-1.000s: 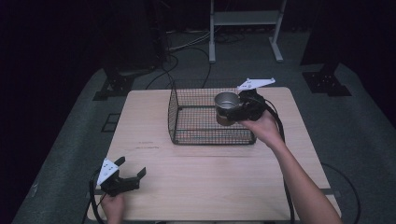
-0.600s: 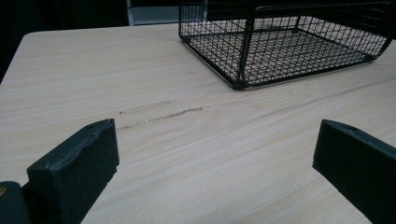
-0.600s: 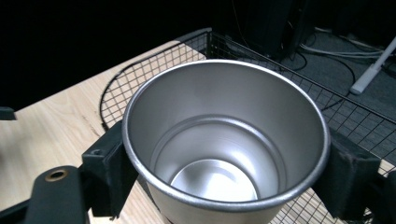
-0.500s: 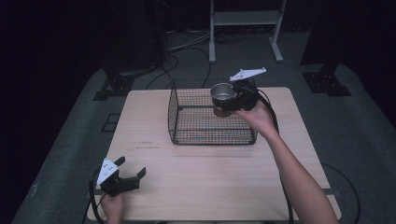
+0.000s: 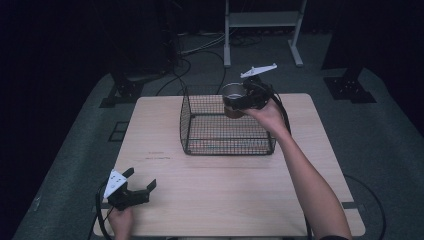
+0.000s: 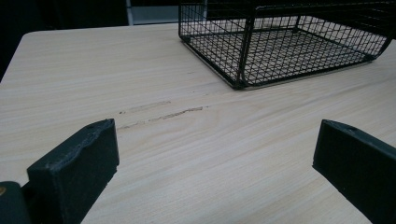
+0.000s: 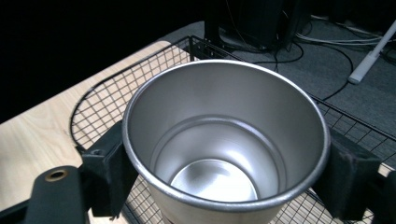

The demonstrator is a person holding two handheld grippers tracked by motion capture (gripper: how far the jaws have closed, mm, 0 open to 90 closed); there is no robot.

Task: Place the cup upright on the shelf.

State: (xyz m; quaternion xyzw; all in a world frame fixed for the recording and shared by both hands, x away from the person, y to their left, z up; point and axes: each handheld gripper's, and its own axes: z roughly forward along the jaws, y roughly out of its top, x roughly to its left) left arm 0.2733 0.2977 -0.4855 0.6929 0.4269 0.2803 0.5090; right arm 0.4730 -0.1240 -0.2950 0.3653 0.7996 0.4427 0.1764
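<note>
Right tongs (image 5: 239, 101): clamped on the steel cup (image 5: 233, 99) — one black jaw pressed to each side of its wall, just under the rim, as the right gripper view shows.
Steel cup: held in the air above the far right corner of the wire basket (image 5: 215, 131), clear of the table (image 5: 225, 195).
Cup's axis: long axis close to vertical, mouth up, base down toward the basket; the right gripper view looks straight into its empty, shiny inside (image 7: 219, 154).
Wire basket: black mesh, open on top, sitting on the far half of the table, nothing in it.
Left tongs (image 5: 139, 186): jaws spread wide with only bare wood between them — low at the near left corner of the table, well apart from cup and basket.
</note>
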